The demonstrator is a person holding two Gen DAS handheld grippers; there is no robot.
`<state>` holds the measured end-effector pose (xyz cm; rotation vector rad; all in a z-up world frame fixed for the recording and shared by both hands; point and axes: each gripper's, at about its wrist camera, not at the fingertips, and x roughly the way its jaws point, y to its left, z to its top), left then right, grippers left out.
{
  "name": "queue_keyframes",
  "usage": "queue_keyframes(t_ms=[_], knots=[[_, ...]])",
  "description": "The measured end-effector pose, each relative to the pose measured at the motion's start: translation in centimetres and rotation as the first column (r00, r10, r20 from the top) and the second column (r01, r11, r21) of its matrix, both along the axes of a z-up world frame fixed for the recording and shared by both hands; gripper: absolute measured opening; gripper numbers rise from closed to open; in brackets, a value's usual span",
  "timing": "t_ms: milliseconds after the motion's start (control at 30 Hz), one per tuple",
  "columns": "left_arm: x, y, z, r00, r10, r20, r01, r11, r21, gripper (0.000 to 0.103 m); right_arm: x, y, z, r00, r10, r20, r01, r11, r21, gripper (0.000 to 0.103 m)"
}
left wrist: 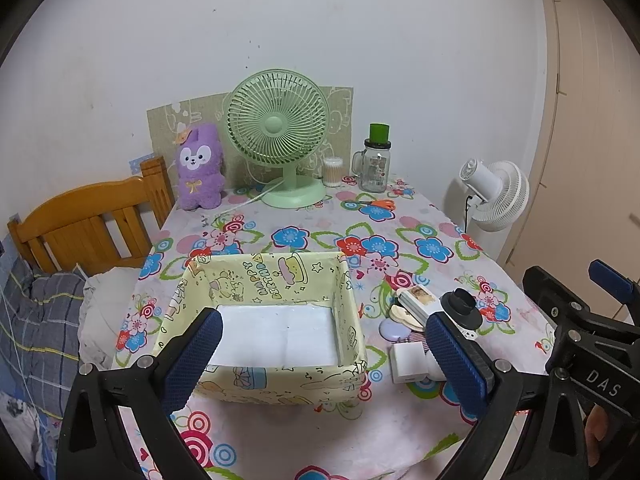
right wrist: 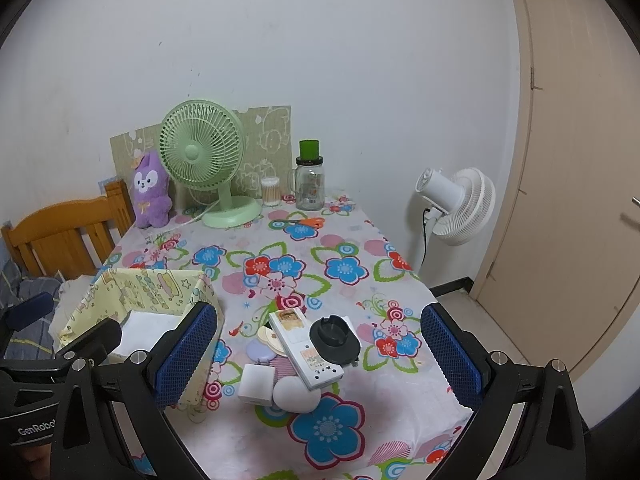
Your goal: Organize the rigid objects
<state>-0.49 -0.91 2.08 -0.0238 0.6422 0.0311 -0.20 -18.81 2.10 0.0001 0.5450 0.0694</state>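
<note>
A yellow cartoon-print box (left wrist: 276, 380) (right wrist: 132, 288) stands open on the floral tablecloth, holding only a white liner. Just right of it lies a heap of small rigid items: a white rectangular device (right wrist: 306, 350) (left wrist: 416, 300), a black round mount (right wrist: 334, 338) (left wrist: 464, 310), a white cube (right wrist: 256, 384) (left wrist: 408, 360), a white ball (right wrist: 296, 396), a lilac disc (right wrist: 260, 350) (left wrist: 394, 330) and cream discs (right wrist: 270, 338). My left gripper (left wrist: 324, 356) hangs open in front of the box. My right gripper (right wrist: 318, 356) is open before the heap, holding nothing.
At the table's back stand a green desk fan (left wrist: 280, 136), a purple plush (left wrist: 200, 168), a cotton-swab jar (left wrist: 333, 172), a glass mug-jar with a green cup on it (left wrist: 376, 164) and orange scissors (left wrist: 378, 204). A wooden bed frame (left wrist: 84, 220) is left; a white floor fan (right wrist: 456, 204) and door (right wrist: 580, 160) are right.
</note>
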Motion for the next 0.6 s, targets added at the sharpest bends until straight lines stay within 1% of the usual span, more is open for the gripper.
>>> queue_keyframes(t_ms=[267,600], knots=[[-0.23,0.06,0.04,1.000,0.007,0.010,-0.007,1.000,0.001,0.102,-0.14,-0.10,0.07,1.000,-0.003,0.004,0.003,1.000,0.006,0.103],[-0.04,-0.18,-0.25,1.000,0.009,0.001,-0.009,1.000,0.017,0.101,-0.36,-0.35,0.28,1.000,0.002,0.006,-0.002,1.000,0.022,0.103]])
